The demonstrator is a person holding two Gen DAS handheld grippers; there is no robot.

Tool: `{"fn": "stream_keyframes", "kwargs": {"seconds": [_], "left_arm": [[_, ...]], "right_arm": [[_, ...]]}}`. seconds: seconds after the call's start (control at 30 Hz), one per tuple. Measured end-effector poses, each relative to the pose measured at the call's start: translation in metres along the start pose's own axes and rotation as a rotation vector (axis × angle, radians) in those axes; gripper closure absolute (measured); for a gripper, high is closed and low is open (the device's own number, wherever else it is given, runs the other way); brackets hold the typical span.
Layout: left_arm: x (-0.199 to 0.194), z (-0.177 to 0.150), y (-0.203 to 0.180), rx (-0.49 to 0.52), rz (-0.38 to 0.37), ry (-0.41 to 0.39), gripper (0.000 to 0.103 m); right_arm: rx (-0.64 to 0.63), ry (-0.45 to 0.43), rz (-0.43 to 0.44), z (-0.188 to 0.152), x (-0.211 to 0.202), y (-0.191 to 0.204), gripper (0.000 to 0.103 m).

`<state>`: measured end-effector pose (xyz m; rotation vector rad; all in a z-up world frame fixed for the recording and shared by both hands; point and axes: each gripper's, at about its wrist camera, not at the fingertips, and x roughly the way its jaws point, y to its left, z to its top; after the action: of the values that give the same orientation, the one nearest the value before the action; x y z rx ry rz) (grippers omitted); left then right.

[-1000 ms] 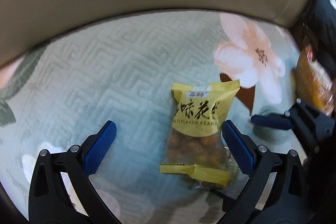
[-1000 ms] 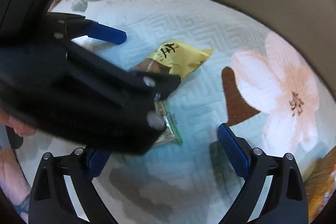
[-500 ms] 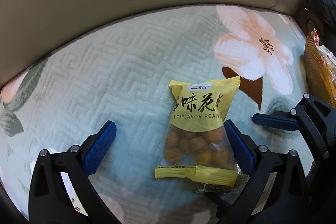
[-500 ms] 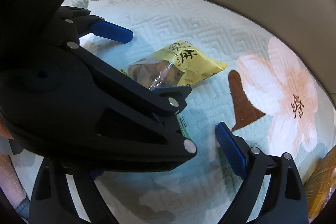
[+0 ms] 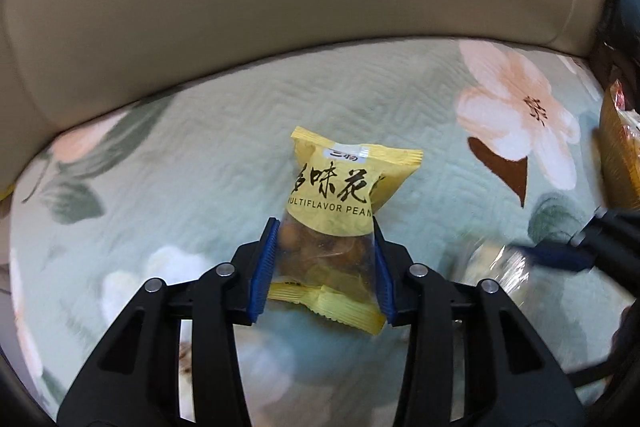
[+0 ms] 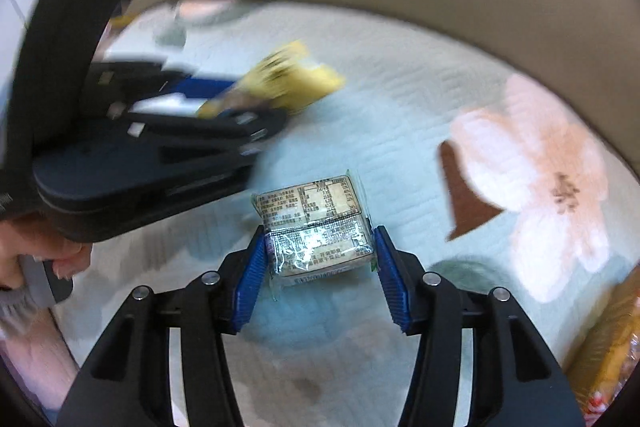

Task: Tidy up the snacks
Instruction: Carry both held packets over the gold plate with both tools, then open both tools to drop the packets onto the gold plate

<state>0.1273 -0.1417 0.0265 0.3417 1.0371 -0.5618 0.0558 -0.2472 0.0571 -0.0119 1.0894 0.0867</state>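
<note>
The left gripper (image 5: pixel 322 269) clamped the yellow peanut packet (image 5: pixel 340 211) by its clear lower half, above the green floral cover (image 5: pixel 192 163). To its right, the right gripper (image 6: pixel 318 269) pinched a small clear-wrapped snack block (image 6: pixel 316 227); motion blur made it hard to tell whether that block had left the cover. An orange bag (image 5: pixel 622 163) lay far right.

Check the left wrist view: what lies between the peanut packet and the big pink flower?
Only bare quilted cover lies between the peanut packet and pink flower.
</note>
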Motion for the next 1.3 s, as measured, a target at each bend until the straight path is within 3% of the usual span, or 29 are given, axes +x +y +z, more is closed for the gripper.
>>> {"fn": "stream_keyframes", "kwargs": {"seconds": [0.17, 0.3, 0.4, 0.53, 0.63, 0.77, 0.83, 0.87, 0.9, 0.93, 0.97, 1.1, 1.23, 1.3], "left_arm": [[-0.039, 0.016, 0.003, 0.001, 0.061, -0.068, 0.061], [-0.079, 0.041, -0.029, 0.056, 0.069, -0.158, 0.061], [-0.112, 0.051, -0.073, 0.149, 0.058, -0.232, 0.061], [-0.140, 0.064, -0.148, 0.247, -0.044, -0.278, 0.061], [-0.143, 0.074, -0.197, 0.295, -0.111, -0.280, 0.061], [-0.132, 0.082, -0.262, 0.349, -0.229, -0.218, 0.060], [-0.114, 0.083, -0.291, 0.384, -0.351, -0.105, 0.057], [-0.106, 0.083, -0.301, 0.395, -0.363, -0.069, 0.040], [-0.098, 0.082, -0.311, 0.408, -0.341, -0.041, 0.032], [-0.088, 0.083, -0.318, 0.411, -0.262, -0.026, 0.012], [-0.081, 0.084, -0.320, 0.408, -0.211, -0.012, 0.003], [-0.078, 0.085, -0.307, 0.353, -0.255, -0.020, 0.003], [-0.091, 0.081, -0.294, 0.335, -0.125, -0.085, 0.003], [-0.107, 0.070, -0.280, 0.268, -0.097, -0.119, 0.003]], "right_arm": [[0.184, -0.172, 0.064, -0.007, -0.064, -0.040, 0.052], [0.218, -0.314, -0.057, -0.022, -0.130, -0.062, 0.052], [0.354, -0.385, -0.096, -0.047, -0.164, -0.092, 0.052], [0.528, -0.420, -0.254, -0.101, -0.188, -0.141, 0.052], [0.768, -0.480, -0.211, -0.147, -0.205, -0.189, 0.051], [0.874, -0.482, -0.316, -0.187, -0.209, -0.221, 0.051], [0.932, -0.513, -0.279, -0.205, -0.203, -0.235, 0.042], [0.968, -0.533, -0.254, -0.214, -0.199, -0.243, 0.025], [0.990, -0.543, -0.246, -0.222, -0.201, -0.245, 0.021], [1.014, -0.555, -0.244, -0.230, -0.203, -0.247, 0.019], [1.025, -0.563, -0.249, -0.233, -0.203, -0.248, 0.012], [1.043, -0.590, -0.223, -0.232, -0.213, -0.259, 0.008], [0.996, -0.557, -0.221, -0.219, -0.228, -0.246, 0.007], [0.883, -0.491, -0.271, -0.207, -0.235, -0.233, 0.005]]}}
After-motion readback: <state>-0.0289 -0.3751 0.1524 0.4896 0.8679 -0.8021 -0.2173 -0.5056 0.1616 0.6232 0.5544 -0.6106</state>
